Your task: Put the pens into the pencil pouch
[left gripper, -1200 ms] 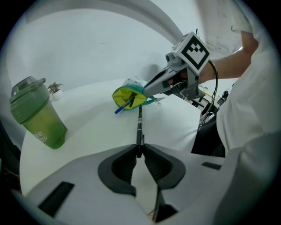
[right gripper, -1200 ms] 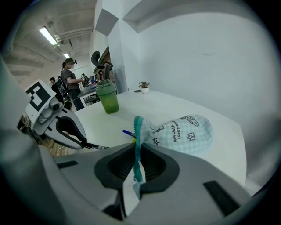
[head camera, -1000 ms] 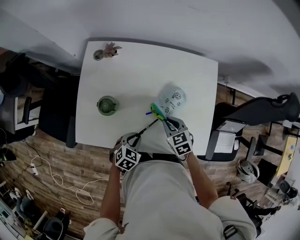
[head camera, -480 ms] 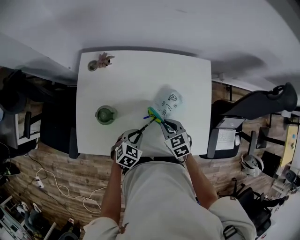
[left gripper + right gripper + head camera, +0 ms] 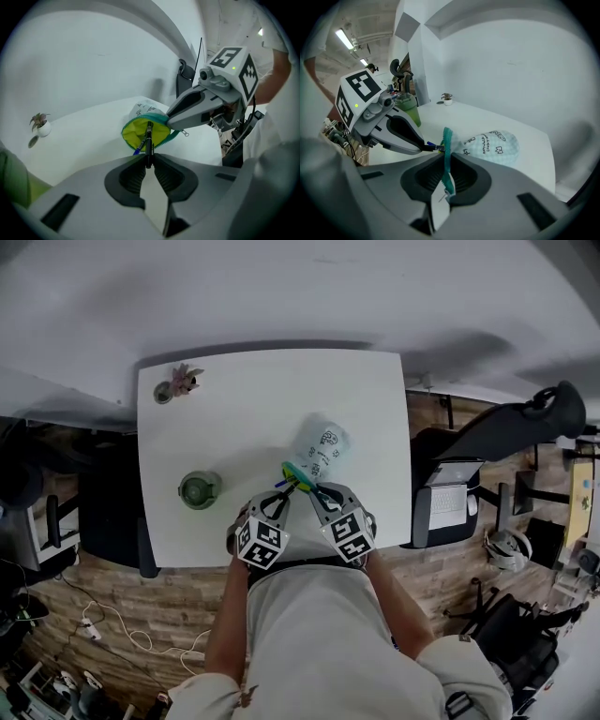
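A pale printed pencil pouch (image 5: pixel 319 448) with a teal zipper rim and yellow lining (image 5: pixel 140 131) lies on the white table (image 5: pixel 244 399), its mouth toward me. My right gripper (image 5: pixel 446 154) is shut on the pouch's zipper edge (image 5: pixel 447 143) and holds the mouth open. My left gripper (image 5: pixel 149 161) is shut on a black pen (image 5: pixel 148 140) whose far end reaches into the yellow mouth. A blue pen (image 5: pixel 136 151) pokes out of the mouth beside it. In the head view both grippers (image 5: pixel 281 504) (image 5: pixel 317 495) meet at the pouch's near end.
A green lidded cup (image 5: pixel 199 489) stands left of the pouch, also seen in the right gripper view (image 5: pixel 408 108). A small potted plant (image 5: pixel 184 381) sits at the table's far left corner. Office chairs and a desk stand right of the table (image 5: pixel 459 502).
My left gripper has moved right and forward with the black pen, bringing its tip from outside the pouch into the open mouth. The right gripper has kept its hold on the zipper edge.
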Action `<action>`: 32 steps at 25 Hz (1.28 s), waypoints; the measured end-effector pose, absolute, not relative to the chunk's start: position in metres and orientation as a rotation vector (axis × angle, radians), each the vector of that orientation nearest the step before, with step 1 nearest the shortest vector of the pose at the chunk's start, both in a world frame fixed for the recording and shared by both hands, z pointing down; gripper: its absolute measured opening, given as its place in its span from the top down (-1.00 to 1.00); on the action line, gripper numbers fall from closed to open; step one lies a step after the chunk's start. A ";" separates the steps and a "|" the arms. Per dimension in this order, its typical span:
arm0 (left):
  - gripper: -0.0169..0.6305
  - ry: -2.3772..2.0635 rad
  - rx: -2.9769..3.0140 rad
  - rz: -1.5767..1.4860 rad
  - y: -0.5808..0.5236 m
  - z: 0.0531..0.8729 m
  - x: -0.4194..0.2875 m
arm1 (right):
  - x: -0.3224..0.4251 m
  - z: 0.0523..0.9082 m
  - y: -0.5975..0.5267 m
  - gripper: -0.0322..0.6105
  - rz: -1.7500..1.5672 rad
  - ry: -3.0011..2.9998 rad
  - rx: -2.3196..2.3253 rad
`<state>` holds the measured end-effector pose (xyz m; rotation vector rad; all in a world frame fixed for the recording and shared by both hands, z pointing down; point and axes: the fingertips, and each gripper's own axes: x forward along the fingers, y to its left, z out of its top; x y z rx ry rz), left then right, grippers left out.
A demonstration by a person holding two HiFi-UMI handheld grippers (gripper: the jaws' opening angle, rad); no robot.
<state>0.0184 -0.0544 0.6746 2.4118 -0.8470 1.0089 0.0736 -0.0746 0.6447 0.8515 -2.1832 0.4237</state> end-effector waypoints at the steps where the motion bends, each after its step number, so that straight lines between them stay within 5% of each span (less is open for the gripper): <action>1: 0.79 -0.840 2.417 1.007 -0.058 0.675 0.022 | 0.074 0.644 -0.075 0.78 0.424 -2.182 0.857; 32: 0.77 -0.803 2.442 0.973 -0.082 0.703 0.067 | 0.082 0.673 -0.057 0.78 0.506 -2.133 0.927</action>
